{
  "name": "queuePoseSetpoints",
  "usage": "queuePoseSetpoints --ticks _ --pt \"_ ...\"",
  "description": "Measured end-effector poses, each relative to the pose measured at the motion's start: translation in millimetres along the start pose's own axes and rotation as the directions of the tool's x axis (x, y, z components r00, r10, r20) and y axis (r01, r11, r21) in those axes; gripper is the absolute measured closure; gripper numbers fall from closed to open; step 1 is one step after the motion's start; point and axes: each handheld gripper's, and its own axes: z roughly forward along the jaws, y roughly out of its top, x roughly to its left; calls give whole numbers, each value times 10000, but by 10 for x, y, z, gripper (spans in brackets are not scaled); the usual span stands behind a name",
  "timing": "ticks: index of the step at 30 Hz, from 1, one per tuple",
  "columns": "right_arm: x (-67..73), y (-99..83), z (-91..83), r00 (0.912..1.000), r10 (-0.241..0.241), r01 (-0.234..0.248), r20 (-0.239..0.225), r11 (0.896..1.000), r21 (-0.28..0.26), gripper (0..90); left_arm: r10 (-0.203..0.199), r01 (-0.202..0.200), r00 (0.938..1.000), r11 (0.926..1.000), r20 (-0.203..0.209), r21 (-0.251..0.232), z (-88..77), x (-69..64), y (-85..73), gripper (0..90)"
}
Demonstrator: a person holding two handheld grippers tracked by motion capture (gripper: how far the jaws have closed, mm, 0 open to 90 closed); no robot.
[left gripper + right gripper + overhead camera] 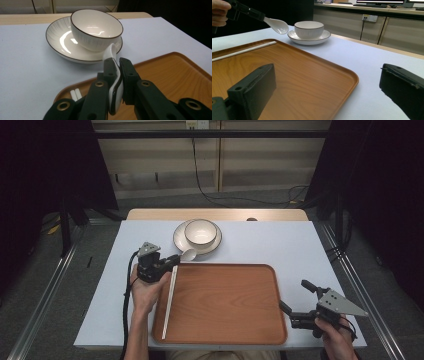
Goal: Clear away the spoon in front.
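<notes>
Pinching the spoon (113, 75), left gripper (172, 261) aims its bowl at the plate (181, 242); right gripper (292, 301) spread.

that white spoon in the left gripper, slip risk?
Probably. The spoon looks glazed and glossy, and the left hand-held gripper pinches only its handle, so it may pivot. It looks like ceramic: stiff, likely to chip if dropped on the tray.

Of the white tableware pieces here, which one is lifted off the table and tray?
The white spoon, clamped by its handle in the left gripper. The bowl sits on its saucer; the chopsticks lie on the tray.
</notes>
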Motion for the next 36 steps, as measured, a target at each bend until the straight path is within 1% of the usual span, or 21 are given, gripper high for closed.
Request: queuePoseSetpoints --ticks 1,2,3,5,6,7,10,12,16,17,18,19,22,26,28,29,30,33,34,36 --pt "3 -1 -6 10000 19 -19 -29 10000 -10 6 -9 8 9999 10000 119 45 8 -11 -18 847" --pt "7 -4 -14 10000 59 -59 -65 10000 -19 6 51 -51 10000 10000 0 67 10 -37 -42 847" --pt "8 -7 -18 10000 39 -39 -27 10000 -8 6 9 -9 10000 10000 -25 36 16 -56 -59 847" --pt "4 -7 -21 10000 46 -46 -22 10000 -61 6 68 -69 10000 9999 22 143 14 -68 -88 847" --pt "3 -5 -21 10000 34 -34 -5 9999 -99 6 -14 14 10000 9999 -12 100 16 -85 -108 847" --pt "5 -6 -22 10000 41 -41 -4 10000 -84 6 -23 24 10000 9998 -76 186 14 -102 -125 847" --pt "7 -9 -19 10000 -8 8 -21 10000 -66 6 -34 37 9999 9995 -98 300 18 -133 -178 847" --pt "9 -9 -18 10000 -20 20 15 10000 -53 6 -87 94 9998 9994 -190 344 21 -137 -212 846" --pt "14 -7 -22 10000 -4 4 -24 10000 -70 6 -167 176 9997 9988 -204 459 34 -140 -276 846" --pt "14 -7 -21 10000 -11 11 -14 10000 -70 6 -79 95 9996 9983 -286 566 32 -138 -286 846" --pt "13 -8 -19 10000 -21 21 -10 10000 -68 6 -94 117 9991 9984 -415 545 31 -133 -299 846" --pt "17 -8 -17 10000 -7 7 -48 10000 -76 6 -181 203 9987 9987 -470 471 38 -128 -308 846" --pt "18 -7 -15 9999 -88 88 -62 9999 -87 6 -307 341 9978 9978 -595 575 56 -77 -337 846" --pt "14 -9 -9 9999 -95 94 -58 9999 -88 6 -162 203 9982 9973 -582 710 73 -93 -366 846" --pt "18 -8 -7 9999 -89 88 -73 9999 -82 6 -209 253 9978 9972 -624 706 84 -110 -368 846" --pt "18 -8 -7 9999 -104 103 -76 9999 -92 6 -121 167 9983 9967 -578 796 88 -111 -372 845" --pt "19 -8 -7 9999 -94 94 -87 9999 -79 6 -180 226 9982 9965 -572 804 98 -123 -380 845" --pt "19 -10 -8 9999 -104 103 -79 9999 -77 6 38 47 9967 9945 -808 1047 125 -157 -406 844" --pt "19 -9 -7 9999 -122 121 -84 9999 -81 6 132 -32 9963 9931 -848 1168 128 -165 -412 843" --pt "21 -9 -7 9999 -90 89 -74 9999 -87 6 152 -47 9962 9926 -857 1210 128 -173 -426 842"
